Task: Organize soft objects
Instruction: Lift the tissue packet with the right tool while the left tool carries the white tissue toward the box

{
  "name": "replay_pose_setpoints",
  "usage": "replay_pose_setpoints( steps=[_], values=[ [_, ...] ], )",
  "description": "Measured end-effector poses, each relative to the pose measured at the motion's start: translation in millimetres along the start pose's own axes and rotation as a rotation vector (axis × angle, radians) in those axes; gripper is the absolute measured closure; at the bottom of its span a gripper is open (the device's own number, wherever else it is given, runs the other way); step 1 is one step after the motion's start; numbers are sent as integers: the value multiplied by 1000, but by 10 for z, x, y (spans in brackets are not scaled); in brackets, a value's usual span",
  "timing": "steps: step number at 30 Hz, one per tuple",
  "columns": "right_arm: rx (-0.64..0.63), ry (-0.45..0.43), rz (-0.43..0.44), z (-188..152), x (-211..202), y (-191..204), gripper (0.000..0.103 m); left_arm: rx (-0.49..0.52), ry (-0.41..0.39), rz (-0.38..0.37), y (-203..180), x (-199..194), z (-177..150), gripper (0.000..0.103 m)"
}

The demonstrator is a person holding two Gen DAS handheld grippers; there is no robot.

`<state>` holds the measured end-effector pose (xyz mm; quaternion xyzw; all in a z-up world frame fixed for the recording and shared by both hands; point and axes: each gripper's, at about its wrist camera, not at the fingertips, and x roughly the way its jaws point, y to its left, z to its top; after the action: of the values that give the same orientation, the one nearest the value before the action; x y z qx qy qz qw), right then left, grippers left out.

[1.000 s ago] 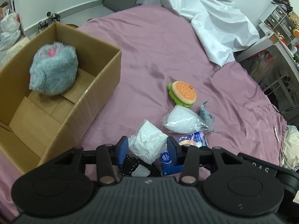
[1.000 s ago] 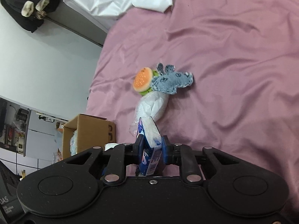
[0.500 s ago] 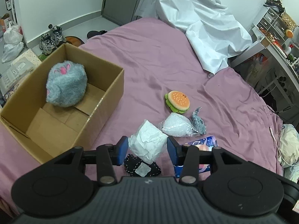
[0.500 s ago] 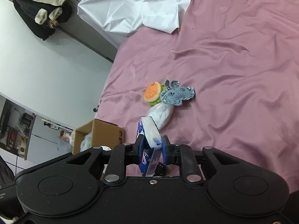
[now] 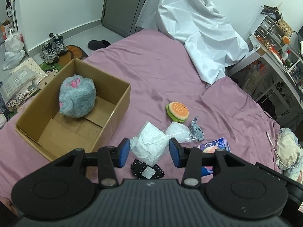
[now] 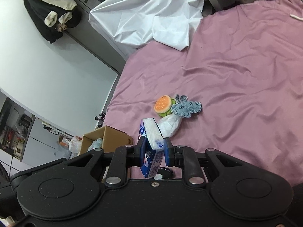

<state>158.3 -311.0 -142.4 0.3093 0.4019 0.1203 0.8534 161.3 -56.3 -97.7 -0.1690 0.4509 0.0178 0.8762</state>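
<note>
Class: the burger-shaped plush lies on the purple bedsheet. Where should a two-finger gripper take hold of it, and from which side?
Probably across the bun's round edge, from above. The burger plush lies fairly flat, and the sheet on its far side is bare, while the clear bag and denim toy crowd its near side.

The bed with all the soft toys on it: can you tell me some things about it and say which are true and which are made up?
1. The fluffy grey plush sits inside the cardboard box. True.
2. The burger toy is in the box too. False: it lies on the pink bedsheet, outside the box.
3. The right gripper pinches a blue tissue pack. True.
4. The left gripper is empty. False: it holds a white crumpled bundle.
5. The denim toy lies right beside the burger toy. True.
</note>
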Motion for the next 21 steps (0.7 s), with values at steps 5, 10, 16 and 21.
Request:
replay_pose_setpoints(
  steps=[5,10,16,21],
  values=[
    [-34,-23,3,-29,-53,151,83,-9,-12,-12,68,-95,14,59],
    [-64,-37,6,-43,-79,306,83,-16,-29,-23,161,-190,53,59],
    [-89,-52,19,-78,-67,481,83,-21,-47,-30,286,-279,94,59],
    [-111,-59,29,-116,-42,621,83,-29,-52,-36,413,-317,110,59]
  ],
)
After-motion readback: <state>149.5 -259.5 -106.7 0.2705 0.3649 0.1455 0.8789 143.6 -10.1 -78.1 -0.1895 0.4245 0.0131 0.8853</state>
